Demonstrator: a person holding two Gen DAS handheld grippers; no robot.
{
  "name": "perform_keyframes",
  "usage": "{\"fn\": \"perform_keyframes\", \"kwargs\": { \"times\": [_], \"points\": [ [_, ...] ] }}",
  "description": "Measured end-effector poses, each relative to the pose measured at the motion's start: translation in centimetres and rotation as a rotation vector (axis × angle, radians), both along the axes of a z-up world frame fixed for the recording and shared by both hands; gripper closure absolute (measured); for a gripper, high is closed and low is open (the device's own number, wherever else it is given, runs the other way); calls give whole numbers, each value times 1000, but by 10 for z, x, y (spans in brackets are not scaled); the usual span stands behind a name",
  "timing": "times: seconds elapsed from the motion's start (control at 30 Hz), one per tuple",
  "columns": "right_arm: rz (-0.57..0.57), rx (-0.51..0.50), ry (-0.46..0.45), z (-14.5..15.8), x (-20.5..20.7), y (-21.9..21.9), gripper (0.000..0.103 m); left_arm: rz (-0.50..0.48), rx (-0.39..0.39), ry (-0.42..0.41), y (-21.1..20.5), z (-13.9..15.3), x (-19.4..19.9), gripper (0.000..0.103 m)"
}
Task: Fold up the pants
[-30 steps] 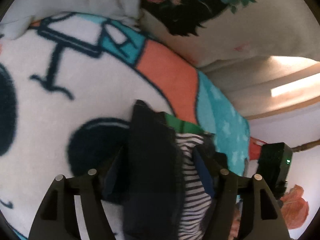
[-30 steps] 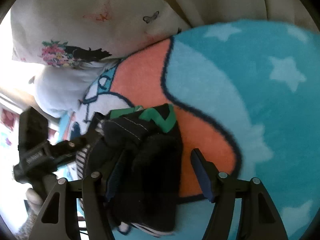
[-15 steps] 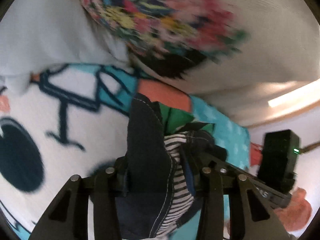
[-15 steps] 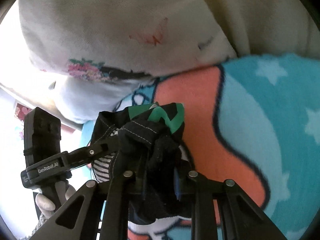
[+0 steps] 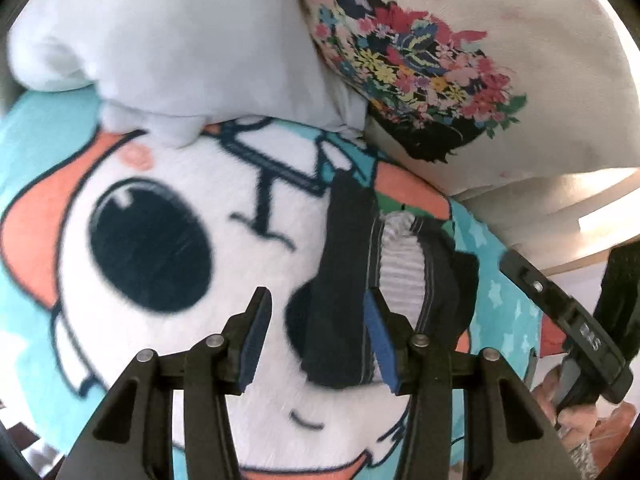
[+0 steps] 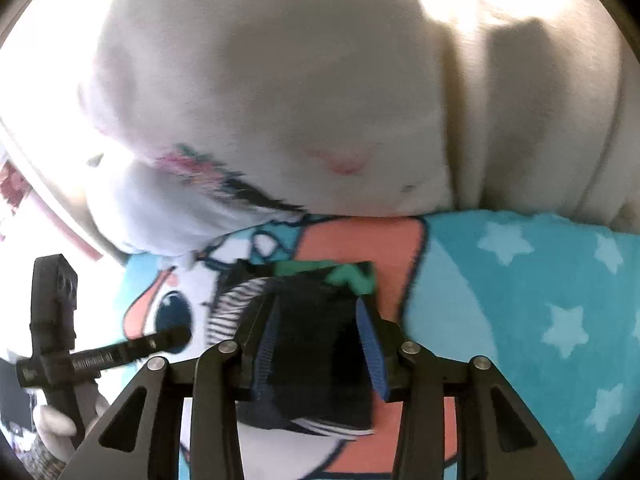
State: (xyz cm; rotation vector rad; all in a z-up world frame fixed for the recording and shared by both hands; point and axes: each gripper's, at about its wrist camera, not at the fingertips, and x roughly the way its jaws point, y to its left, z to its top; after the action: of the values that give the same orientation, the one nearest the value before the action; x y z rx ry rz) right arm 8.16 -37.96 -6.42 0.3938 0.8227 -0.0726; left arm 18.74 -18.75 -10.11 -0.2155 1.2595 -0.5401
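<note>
The folded dark pants (image 5: 344,280) with a striped lining (image 5: 400,264) and a green patch (image 6: 348,274) lie as a small bundle on the cartoon fleece blanket (image 5: 160,184). My left gripper (image 5: 316,340) is open; the bundle's left fold lies between its blue pads, apart from the left pad. My right gripper (image 6: 320,344) is open around the dark bundle (image 6: 316,344), its pads at the bundle's sides. The left gripper also shows in the right wrist view (image 6: 160,340), and the right gripper in the left wrist view (image 5: 560,320).
A white pillow (image 5: 180,32) and a floral-print pillow (image 5: 420,60) lie just beyond the bundle at the head of the bed. The blue starred part of the blanket (image 6: 540,300) spreads to the right.
Both grippers have opened and let go of the bundle, which now rests on the blanket near the pillows. Both have drawn back a little.
</note>
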Motion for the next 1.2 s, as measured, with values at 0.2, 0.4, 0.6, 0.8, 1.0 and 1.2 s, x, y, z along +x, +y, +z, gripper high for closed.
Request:
{"fn": "perform_keyframes", "kwargs": {
  "times": [0.2, 0.4, 0.6, 0.8, 1.0, 1.2],
  "points": [
    [-55, 65, 153, -66, 25, -5, 66, 41, 29, -51, 20, 10, -30, 56],
    [-101, 66, 47, -23, -9, -8, 47, 8, 75, -163, 27, 30, -52, 55],
    [-149, -7, 51, -1, -56, 5, 43, -68, 104, -259, 17, 48, -71, 53],
    [-137, -159, 85, 5, -98, 40, 37, -184, 126, -318, 7, 57, -97, 44],
    [-189, -189, 92, 7, -126, 66, 35, -276, 148, -333, 10, 60, -120, 44],
    [-246, -154, 88, -5, -143, 88, 34, -293, 183, -375, 32, 66, -134, 42]
  ]
}}
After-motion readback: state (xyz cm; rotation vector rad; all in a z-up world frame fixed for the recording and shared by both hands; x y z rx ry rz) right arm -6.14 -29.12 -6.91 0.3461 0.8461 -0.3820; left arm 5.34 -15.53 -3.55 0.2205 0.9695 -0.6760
